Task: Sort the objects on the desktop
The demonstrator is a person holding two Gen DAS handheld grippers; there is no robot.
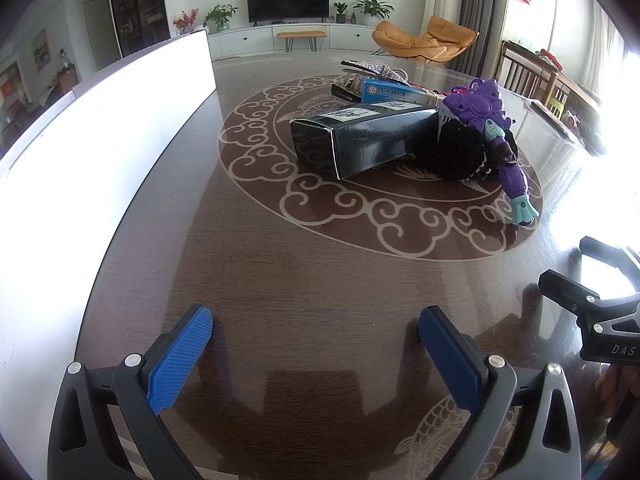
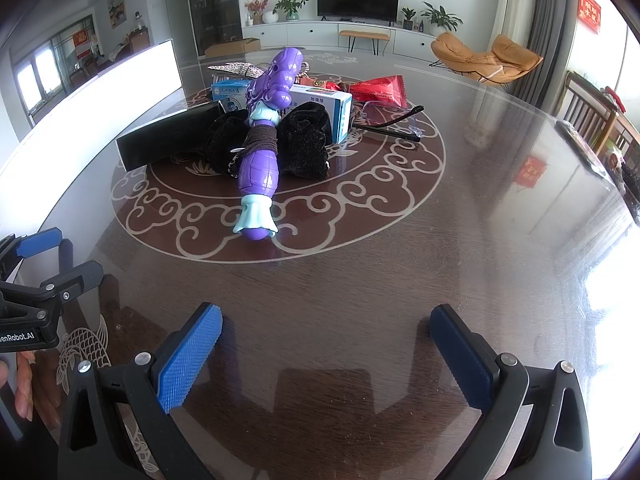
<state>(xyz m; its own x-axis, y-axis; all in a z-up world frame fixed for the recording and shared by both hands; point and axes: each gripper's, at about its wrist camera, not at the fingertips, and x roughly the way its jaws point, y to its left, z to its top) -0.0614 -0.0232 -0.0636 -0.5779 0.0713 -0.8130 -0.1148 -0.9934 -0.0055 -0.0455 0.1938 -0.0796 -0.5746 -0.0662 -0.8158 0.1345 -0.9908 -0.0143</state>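
Far left: a bright white bin wall (image 1: 120,120) along the tabletop (image 2: 360,280) edge, glare hiding its inside. Left gripper (image 1: 316,344) low over bare wood, blue fingers (image 1: 180,356) spread wide, nothing between them. Right gripper (image 2: 326,344) likewise empty, fingers well apart, aimed at the pile on the round cloud pattern. Leftmost in the pile: a long black box (image 1: 360,140), lying flat, glossy, stiff card, probably light; best pinched across its narrow sides near the open end facing the left gripper. Behind it, a blue-and-white carton (image 1: 384,94), partly buried. Then a black fuzzy cloth bundle (image 2: 304,144), soft, likely to sag and slip unless bunched deep between the pads. Across the cloth, a purple toy wand (image 2: 258,168) with pale teal collars, hard moulded plastic, smooth and rounded, dark cord wound round its middle and possibly snagging the cloth; safest taken at the ribbed handle near the flared end, nearest the right gripper. Further right: a white-and-blue box (image 2: 324,108), a red snack packet (image 2: 380,88), crinkly and light, and clear glasses (image 2: 394,120) with black arms, fragile.
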